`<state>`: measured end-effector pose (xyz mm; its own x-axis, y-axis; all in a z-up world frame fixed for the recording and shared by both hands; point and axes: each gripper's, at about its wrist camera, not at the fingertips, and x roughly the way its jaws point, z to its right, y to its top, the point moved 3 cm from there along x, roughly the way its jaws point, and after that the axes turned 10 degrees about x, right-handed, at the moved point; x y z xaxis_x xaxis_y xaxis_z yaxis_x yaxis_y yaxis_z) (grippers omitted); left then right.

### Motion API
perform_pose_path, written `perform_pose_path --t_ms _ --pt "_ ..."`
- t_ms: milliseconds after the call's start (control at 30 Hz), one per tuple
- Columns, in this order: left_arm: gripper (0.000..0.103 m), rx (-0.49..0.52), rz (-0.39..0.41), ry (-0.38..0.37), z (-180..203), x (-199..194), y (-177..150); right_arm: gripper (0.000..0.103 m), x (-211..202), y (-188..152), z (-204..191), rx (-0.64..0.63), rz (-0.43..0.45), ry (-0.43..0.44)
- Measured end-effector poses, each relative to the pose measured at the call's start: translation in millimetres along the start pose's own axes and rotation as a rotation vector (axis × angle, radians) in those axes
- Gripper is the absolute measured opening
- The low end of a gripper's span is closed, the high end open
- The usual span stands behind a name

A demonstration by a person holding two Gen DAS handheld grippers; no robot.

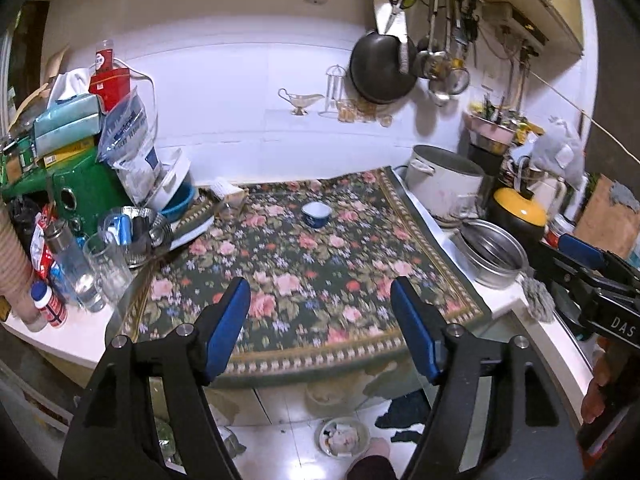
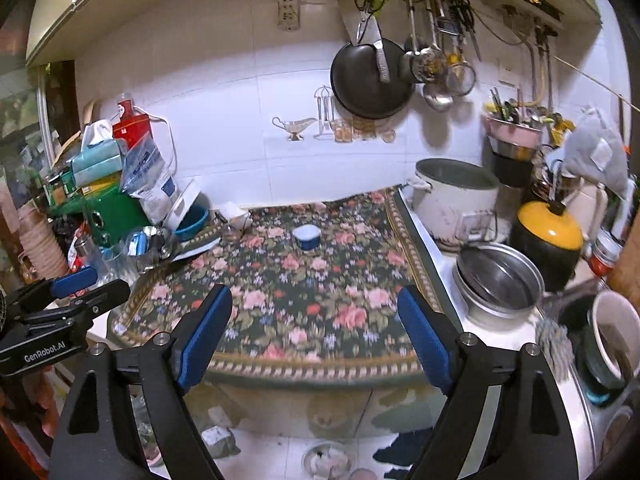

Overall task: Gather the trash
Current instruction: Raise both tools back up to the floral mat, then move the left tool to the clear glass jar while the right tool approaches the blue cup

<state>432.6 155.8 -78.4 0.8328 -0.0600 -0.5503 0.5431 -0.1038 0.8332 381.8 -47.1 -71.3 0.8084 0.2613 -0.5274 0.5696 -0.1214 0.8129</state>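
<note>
Trash fills a small white bin on the floor, below the front edge of the floral cloth. Above that cloth's near edge, the left gripper and right gripper both hang spread apart, grasping nothing. A blue cup sits on the cloth's far half.

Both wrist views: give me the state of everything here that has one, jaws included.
Left gripper: jaws open, nothing between them.
Right gripper: jaws open, nothing between them.
Blue cup: upright on the floral cloth, contents unclear.
White pot: lid off, upright.
Steel pot: uncovered, nested pans inside.
Floor bowl: holds scraps.
Drinking glass: upright, looks empty.
</note>
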Motion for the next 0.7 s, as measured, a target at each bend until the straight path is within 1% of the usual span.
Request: perform_pose_path --t_ms 100,267,400,467,567,700 --pt "0.071 -0.015 -0.010 0.039 -5 26 16 0.083 24 15 8 -0.011 -0.015 0.015" --pt "0.071 -0.082 -0.046 0.099 -19 81 49 0.083 78 53 31 -0.045 -0.072 0.061" --pt "0.071 -0.141 -0.077 0.169 -34 116 63 0.083 122 78 41 -0.102 -0.123 0.106" --pt "0.071 -0.181 -0.093 0.204 -45 137 67 0.083 141 84 43 -0.130 -0.142 0.123" --pt "0.071 -0.216 -0.128 0.231 -59 164 69 0.083 179 89 42 -0.156 -0.186 0.133" --pt "0.071 -0.235 -0.189 0.231 -85 205 70 0.083 224 89 36 -0.127 -0.268 0.169"
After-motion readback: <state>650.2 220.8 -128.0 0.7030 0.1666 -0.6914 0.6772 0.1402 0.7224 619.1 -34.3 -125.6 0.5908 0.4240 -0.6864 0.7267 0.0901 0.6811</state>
